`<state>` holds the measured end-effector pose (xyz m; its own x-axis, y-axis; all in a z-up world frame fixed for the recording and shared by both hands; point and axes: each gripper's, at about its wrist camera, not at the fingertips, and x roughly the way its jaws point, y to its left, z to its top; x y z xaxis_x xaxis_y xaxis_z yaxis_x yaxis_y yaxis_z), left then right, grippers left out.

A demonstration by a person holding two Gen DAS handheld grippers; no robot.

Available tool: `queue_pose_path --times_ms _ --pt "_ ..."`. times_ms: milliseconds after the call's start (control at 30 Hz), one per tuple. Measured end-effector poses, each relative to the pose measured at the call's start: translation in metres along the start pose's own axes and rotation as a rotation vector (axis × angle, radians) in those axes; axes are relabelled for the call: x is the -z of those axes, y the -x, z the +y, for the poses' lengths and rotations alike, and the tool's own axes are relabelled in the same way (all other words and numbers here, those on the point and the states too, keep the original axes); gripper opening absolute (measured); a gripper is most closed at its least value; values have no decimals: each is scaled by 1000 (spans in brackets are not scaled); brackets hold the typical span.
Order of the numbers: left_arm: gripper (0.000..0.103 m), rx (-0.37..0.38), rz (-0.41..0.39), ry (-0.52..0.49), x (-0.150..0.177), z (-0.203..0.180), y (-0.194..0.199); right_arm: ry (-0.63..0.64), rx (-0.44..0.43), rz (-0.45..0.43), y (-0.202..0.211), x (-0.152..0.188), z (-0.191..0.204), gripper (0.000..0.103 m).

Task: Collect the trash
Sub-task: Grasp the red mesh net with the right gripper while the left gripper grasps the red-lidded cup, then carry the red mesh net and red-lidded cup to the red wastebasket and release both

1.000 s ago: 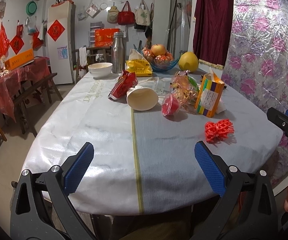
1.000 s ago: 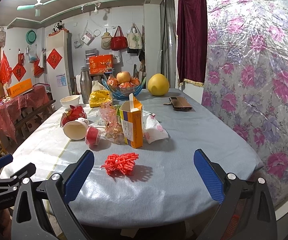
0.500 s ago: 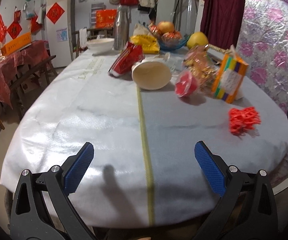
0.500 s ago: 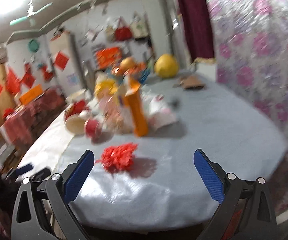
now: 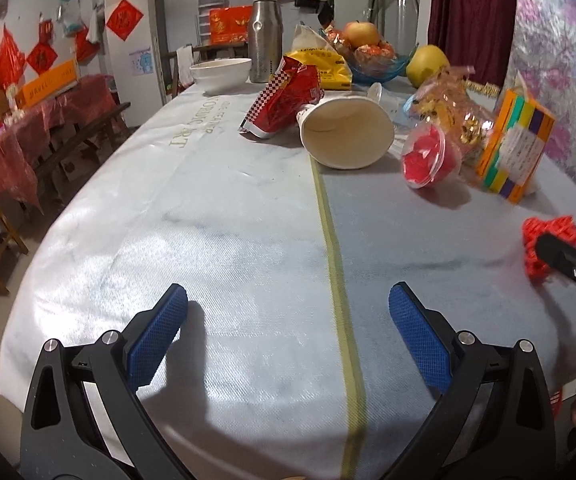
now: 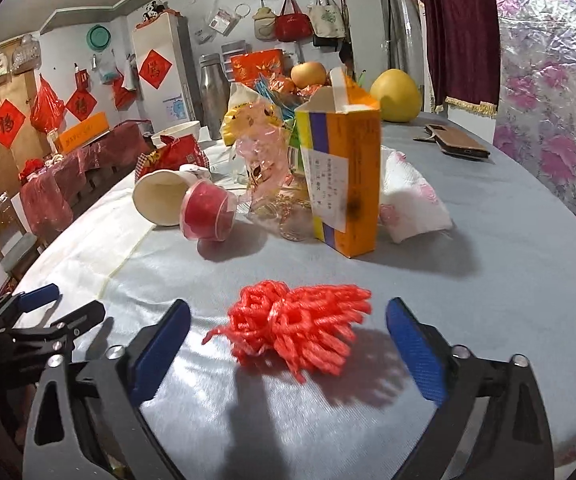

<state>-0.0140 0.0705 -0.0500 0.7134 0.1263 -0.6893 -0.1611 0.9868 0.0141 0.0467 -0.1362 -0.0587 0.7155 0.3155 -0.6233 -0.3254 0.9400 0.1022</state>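
Red net [image 6: 296, 328] lies low in the frame between the right gripper [image 6: 288, 332] fingers, spread apart; squeeze its middle. Left gripper [image 5: 288, 332] gapes, empty.

Bright overhead light, tablecloth [image 5: 224, 240] glare, sharp shadows, fisheye edges bent, dark.

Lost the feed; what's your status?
Both grippers open: right gripper straddles red foam net; left gripper over bare tablecloth. Nothing blocking.

Net bundle [image 6: 298, 326] nearest on table [image 6: 488, 264], carton [image 6: 342, 176] behind it, cup [image 6: 160, 196] left of carton
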Motion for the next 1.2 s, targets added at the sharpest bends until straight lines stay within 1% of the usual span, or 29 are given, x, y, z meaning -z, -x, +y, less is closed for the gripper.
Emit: queue_pose_path --times_ms 33,100,200,267,300,367,400,467,533,600,633,700,767,800,833,867,967,1033,1067,1100,1167,1200 --pt "97 4 -10 6 1 1 1 1 0 13 -4 1 1 79" --pt "97 4 -17 -1 1 1 0 -8 -8 29 -8 3 -1 58" --pt "97 10 -20 -3 2 3 0 -24 -23 17 -3 5 -6 48" --pt "96 14 -6 -4 0 2 0 -29 -23 1 6 7 -9 47" --pt "96 30 3 -6 -2 1 0 -32 -16 -8 11 8 -13 47" --pt "96 103 2 -20 -9 -4 3 -39 -12 -18 20 11 -20 47" --pt "96 113 -8 -41 -12 -10 5 -42 -10 -20 23 12 -23 47" --pt "96 110 -52 -117 -22 -28 11 -56 -1 -25 30 15 -33 48" --pt "96 125 -115 -200 -32 -51 15 -72 -3 -30 34 17 -42 48" --pt "96 152 -137 -235 -45 -69 9 -85 -4 -33 36 17 -50 48" --pt "96 172 -138 -236 -53 -75 3 -91 -6 -35 37 17 -54 48" --pt "95 193 -129 -225 -63 -82 -9 -93 -3 -42 39 16 -59 48" --pt "90 198 -109 -207 -73 -87 -22 -89 5 -50 40 16 -64 48" --pt "87 210 -60 -191 -78 -87 -31 -90 8 -51 40 16 -67 48" --pt "83 239 -35 -182 -81 -88 -33 -93 8 -50 39 16 -70 49" --pt "83 256 -21 -177 -83 -88 -35 -101 7 -46 37 16 -73 49" --pt "83 220 -17 -182 -88 -94 -37 -118 2 -36 33 17 -80 50" --pt "83 210 -5 -185 -91 -100 -41 -120 6 -35 32 17 -81 52" --pt "81 201 6 -189 -92 -102 -45 -121 9 -34 31 17 -81 53" --pt "76 188 21 -190 -93 -103 -49 -122 12 -33 30 17 -81 53" --pt "50 208 52 -178 -94 -100 -55 -129 12 -30 27 18 -83 53" --pt "42 225 71 -165 -94 -98 -59 -134 11 -28 26 18 -84 53"
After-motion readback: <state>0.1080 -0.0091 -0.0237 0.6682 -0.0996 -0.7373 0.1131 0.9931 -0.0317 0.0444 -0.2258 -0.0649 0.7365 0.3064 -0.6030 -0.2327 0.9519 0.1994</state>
